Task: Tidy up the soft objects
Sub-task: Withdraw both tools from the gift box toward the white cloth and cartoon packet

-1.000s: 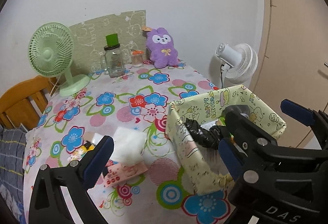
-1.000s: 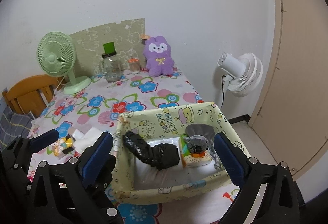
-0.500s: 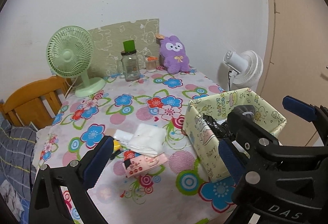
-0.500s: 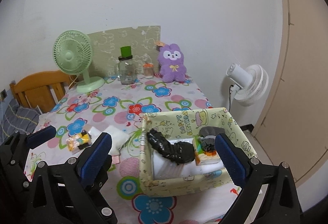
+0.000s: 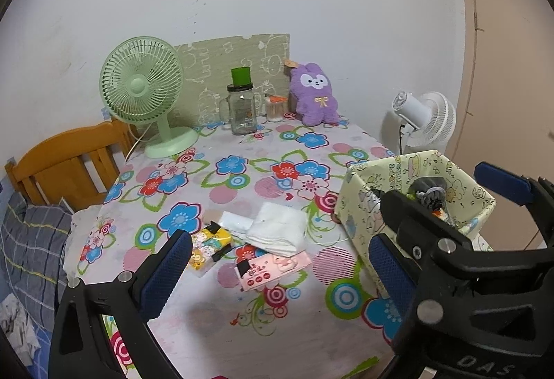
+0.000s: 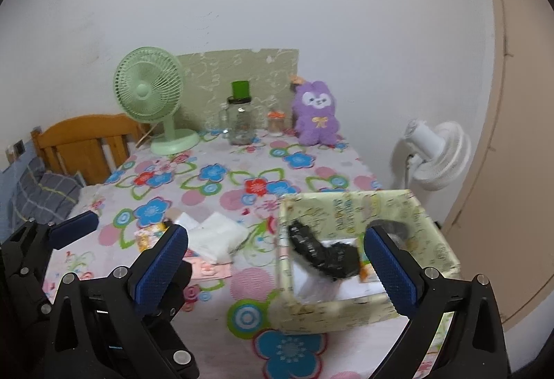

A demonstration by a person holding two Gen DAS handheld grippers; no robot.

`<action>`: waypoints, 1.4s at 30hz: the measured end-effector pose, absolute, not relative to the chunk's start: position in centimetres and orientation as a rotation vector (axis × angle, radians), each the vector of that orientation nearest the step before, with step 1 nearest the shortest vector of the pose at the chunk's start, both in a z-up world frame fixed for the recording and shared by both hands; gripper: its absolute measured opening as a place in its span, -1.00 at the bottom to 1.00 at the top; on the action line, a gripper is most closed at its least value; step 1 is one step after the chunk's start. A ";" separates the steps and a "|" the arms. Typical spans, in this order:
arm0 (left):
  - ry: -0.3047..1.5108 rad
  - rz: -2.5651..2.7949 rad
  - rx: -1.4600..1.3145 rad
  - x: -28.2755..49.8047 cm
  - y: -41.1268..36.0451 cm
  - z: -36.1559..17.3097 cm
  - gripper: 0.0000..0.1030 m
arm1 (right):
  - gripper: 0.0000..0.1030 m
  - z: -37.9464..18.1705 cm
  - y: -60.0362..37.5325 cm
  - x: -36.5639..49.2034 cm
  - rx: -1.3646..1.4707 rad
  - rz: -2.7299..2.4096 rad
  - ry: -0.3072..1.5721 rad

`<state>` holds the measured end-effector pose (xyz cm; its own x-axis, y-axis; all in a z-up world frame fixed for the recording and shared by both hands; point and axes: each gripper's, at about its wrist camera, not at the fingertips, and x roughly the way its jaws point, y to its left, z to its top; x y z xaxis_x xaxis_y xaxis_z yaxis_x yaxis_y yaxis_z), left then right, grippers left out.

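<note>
Hovering above the near edge of the flowered surface (image 5: 242,316), the left tongs (image 5: 280,261) and the right tongs (image 6: 277,261) both stand wide apart and hold nothing. A yellow patterned box (image 6: 349,306) sits at the surface's near right corner, with a black bundle (image 6: 322,252) lying inside. Just left of the box lies a folded white cloth (image 5: 277,228), overlapping a pink packet (image 5: 270,270); a yellow packet (image 5: 207,245) sits further left of the box. A purple plush (image 5: 313,95) stands far behind the box, against the wall.
</note>
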<state>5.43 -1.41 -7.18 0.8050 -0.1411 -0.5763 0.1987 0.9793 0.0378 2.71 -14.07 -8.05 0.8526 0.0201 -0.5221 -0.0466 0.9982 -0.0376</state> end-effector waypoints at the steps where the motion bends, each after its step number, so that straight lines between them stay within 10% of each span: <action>1: 0.611 -0.180 0.097 5.5 -1.2 -7.2 0.99 | 0.99 -8.2 -13.9 2.8 -0.042 0.046 0.555; 42: 0.725 -0.093 0.109 13.2 5.8 -11.7 0.96 | 0.98 -12.6 -5.8 11.6 -0.097 0.167 0.661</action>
<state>13.22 5.83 -11.69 0.7446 -0.0470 -0.6659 0.1221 0.9903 0.0668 11.55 -5.81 -12.57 0.7765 0.1232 -0.6180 -0.1846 0.9822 -0.0361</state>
